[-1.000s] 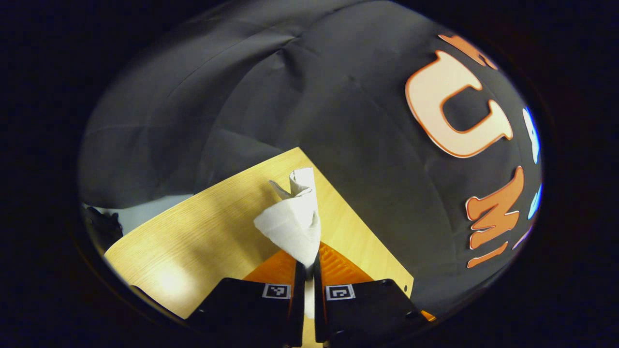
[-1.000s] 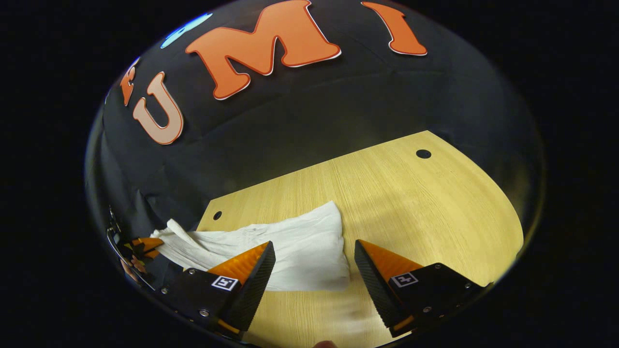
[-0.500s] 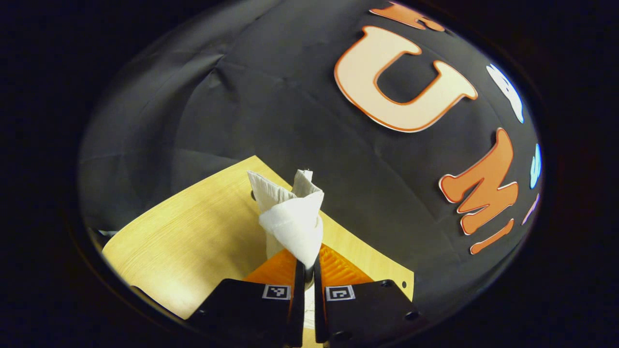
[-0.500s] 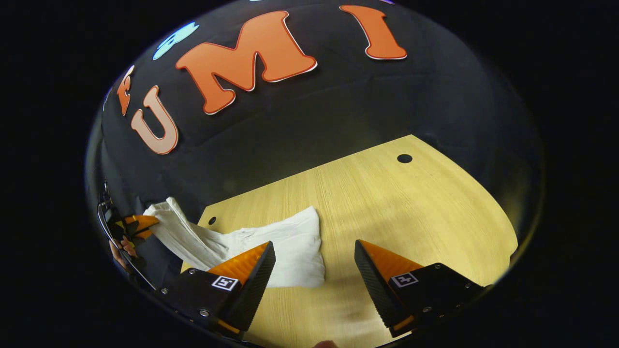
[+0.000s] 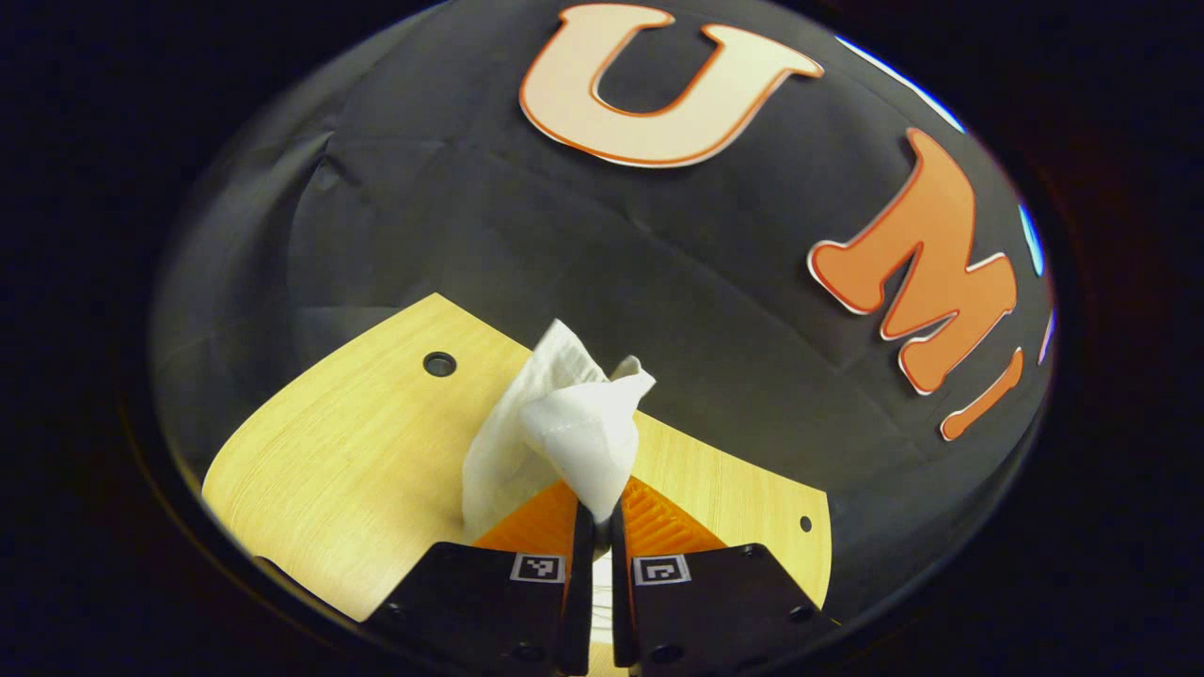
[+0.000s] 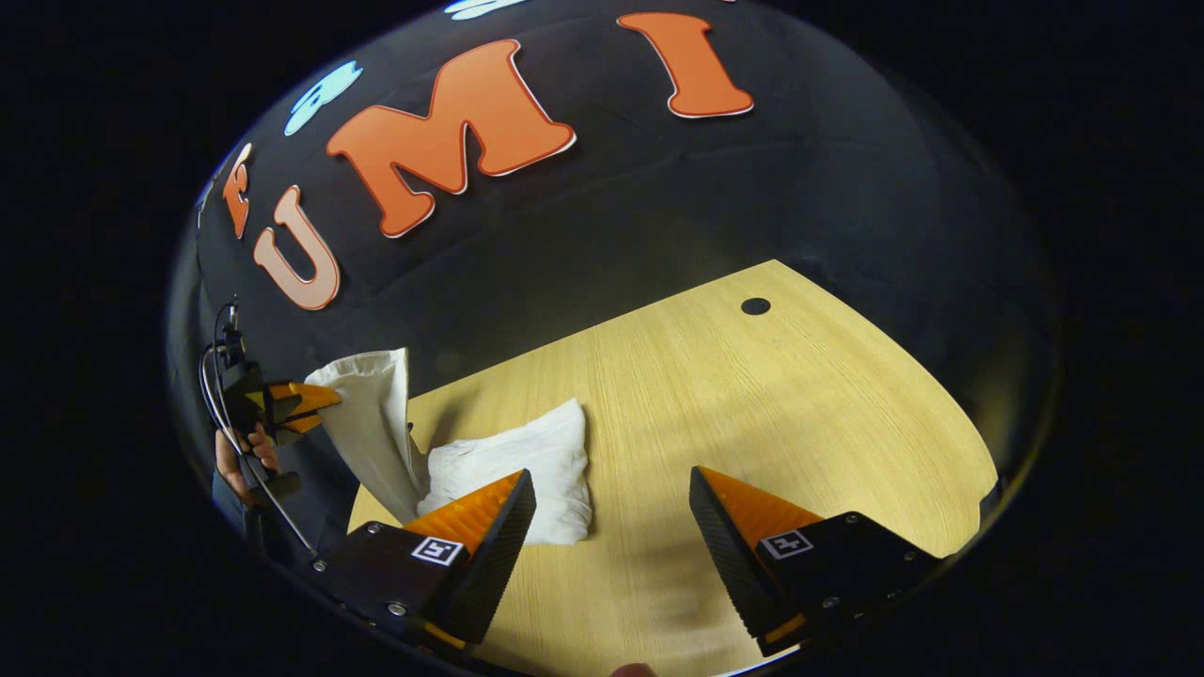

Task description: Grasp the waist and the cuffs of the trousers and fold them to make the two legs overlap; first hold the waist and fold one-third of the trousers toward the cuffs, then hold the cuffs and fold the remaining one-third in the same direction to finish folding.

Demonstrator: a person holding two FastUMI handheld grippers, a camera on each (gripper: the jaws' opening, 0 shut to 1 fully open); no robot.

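step: final cuff-end fold, judging by bundle | left gripper (image 5: 594,512) clamping white trousers (image 6: 508,461) edge, lifting it clear of table (image 6: 752,414) | right gripper (image 6: 611,512) gaping wide, holding nothing, bundle just ahead-left | next: laying lifted end over bundle, then releasing

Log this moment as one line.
left gripper: shut on trousers, end lifted | right gripper: open, empty | table: rest of trousers bunched
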